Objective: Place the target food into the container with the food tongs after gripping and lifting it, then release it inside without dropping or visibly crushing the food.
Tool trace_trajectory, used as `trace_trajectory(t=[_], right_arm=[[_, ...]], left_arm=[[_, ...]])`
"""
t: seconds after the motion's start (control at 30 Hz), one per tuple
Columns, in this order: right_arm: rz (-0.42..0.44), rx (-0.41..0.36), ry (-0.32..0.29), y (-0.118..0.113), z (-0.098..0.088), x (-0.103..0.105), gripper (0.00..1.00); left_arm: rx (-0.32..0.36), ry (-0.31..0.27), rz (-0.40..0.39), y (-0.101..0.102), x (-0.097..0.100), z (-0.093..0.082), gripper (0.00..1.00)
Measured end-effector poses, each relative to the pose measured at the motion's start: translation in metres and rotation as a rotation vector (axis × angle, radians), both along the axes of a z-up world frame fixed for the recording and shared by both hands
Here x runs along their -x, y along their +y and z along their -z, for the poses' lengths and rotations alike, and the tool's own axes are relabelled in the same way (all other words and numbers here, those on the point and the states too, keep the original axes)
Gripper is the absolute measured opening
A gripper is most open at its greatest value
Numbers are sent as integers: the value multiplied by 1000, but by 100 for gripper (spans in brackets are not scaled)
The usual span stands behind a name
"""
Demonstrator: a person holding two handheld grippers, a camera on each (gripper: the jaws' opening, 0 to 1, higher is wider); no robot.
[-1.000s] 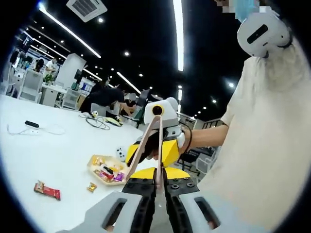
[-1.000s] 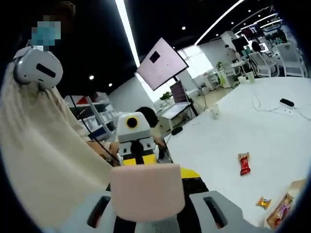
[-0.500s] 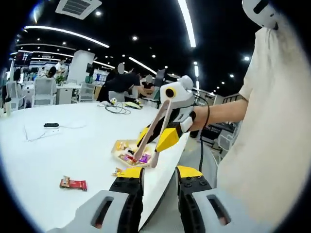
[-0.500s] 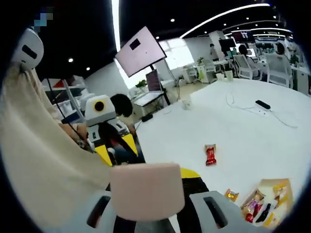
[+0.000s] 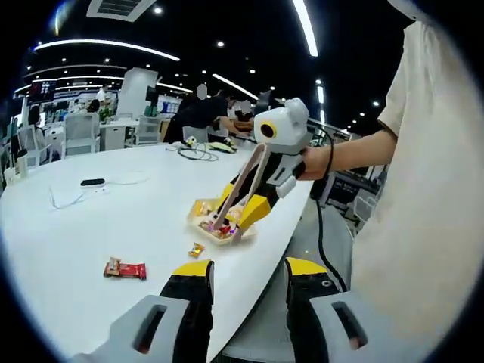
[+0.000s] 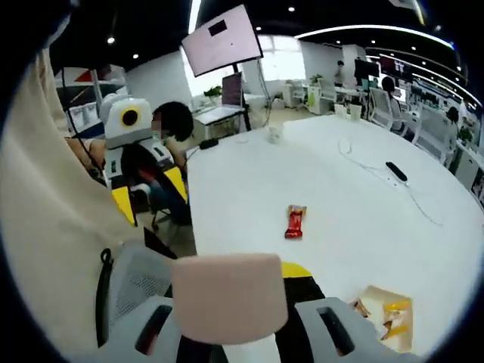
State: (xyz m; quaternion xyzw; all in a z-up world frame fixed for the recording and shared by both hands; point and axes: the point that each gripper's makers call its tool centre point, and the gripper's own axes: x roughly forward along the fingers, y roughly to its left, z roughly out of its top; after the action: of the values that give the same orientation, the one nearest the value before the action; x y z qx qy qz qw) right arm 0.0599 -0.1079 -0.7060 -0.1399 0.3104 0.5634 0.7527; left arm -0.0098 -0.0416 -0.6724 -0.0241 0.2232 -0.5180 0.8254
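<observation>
- Since the coming move turns on where the loose food lies from the tong tips, I start with the left gripper view. My left gripper (image 5: 248, 278) has its jaws apart with nothing between them, low over the near edge of the white table (image 5: 83, 227).
- Ahead and a little above those jaws, my right gripper (image 5: 255, 206) holds the tongs (image 5: 243, 185). Their long axis slants down and away from it, and the two tips sit over the tray (image 5: 206, 227) of wrapped sweets. I cannot tell whether they touch anything in it.
- The red wrapper (image 5: 125, 268) lies flat on the table to the left of my left jaws, well apart from the tray. A small gold sweet (image 5: 195, 249) lies between the two, just beside the tray.
- In the right gripper view, my right jaws are clamped on the tongs' broad pink end, which hides the jaw tips.
- There the tray lies low and to the right of the jaws, and the red wrapper lies ahead and slightly right, lengthwise pointing away from me.
- I judge the loose pieces to be the targets. The tongs are nearer to both than my left gripper is.
</observation>
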Motion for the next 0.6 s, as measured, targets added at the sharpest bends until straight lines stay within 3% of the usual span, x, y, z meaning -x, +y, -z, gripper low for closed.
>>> trace_trajectory(t=[0.37, 0.6], right_arm=[[-69, 167, -73, -15, 30, -23, 26], [-114, 222, -109, -17, 44, -31, 26]], left_arm=[[9, 45, -22, 3, 0, 12, 34], [7, 70, -42, 8, 2, 18, 33]])
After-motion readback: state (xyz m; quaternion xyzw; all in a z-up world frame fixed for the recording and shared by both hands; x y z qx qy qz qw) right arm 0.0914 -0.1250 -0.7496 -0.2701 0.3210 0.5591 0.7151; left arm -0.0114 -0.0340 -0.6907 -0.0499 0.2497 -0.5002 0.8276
